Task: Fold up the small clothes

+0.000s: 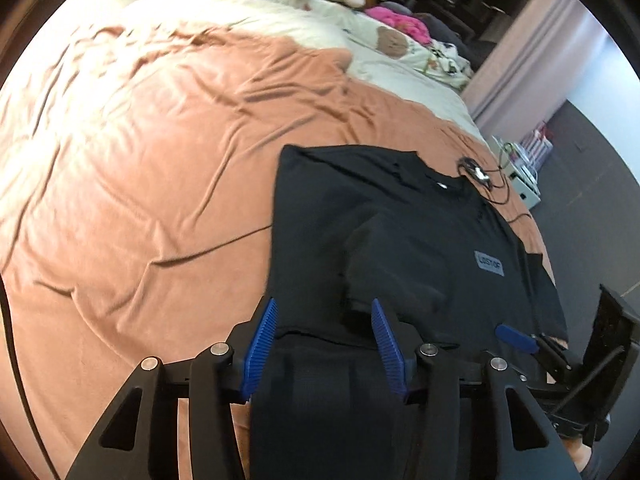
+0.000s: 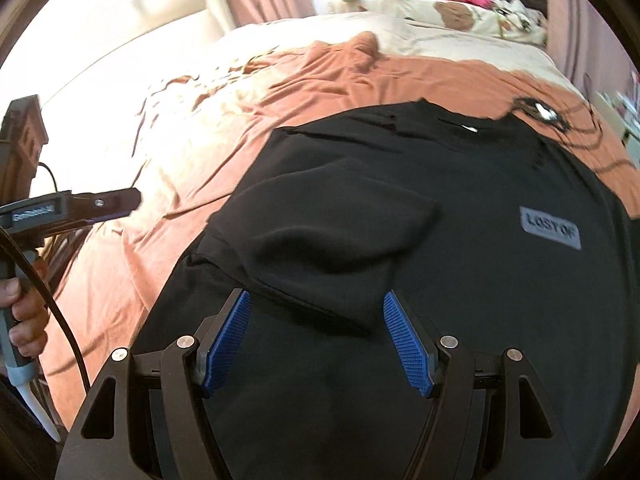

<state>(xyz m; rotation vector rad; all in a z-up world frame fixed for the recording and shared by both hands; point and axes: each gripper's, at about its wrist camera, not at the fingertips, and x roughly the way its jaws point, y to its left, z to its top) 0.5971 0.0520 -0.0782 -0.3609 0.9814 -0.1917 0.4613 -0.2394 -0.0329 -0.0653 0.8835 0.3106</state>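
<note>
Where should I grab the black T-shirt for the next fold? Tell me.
Probably the black T-shirt by its unfolded right edge, near the logo patch, coming from the right: the left sleeve already lies folded in, and that edge lies flat on the orange sheet.

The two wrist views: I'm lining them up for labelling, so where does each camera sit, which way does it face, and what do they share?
Left wrist: sits behind the left gripper, looking down along its open fingers at the black T-shirt on the orange bedspread; the right gripper shows at its right edge.
Right wrist: sits behind the right gripper, open over the shirt's folded-in sleeve; the person's left hand shows at left, holding the other gripper's handle.
Shared: the shirt, its grey label, the bedspread, the pillows.
</note>
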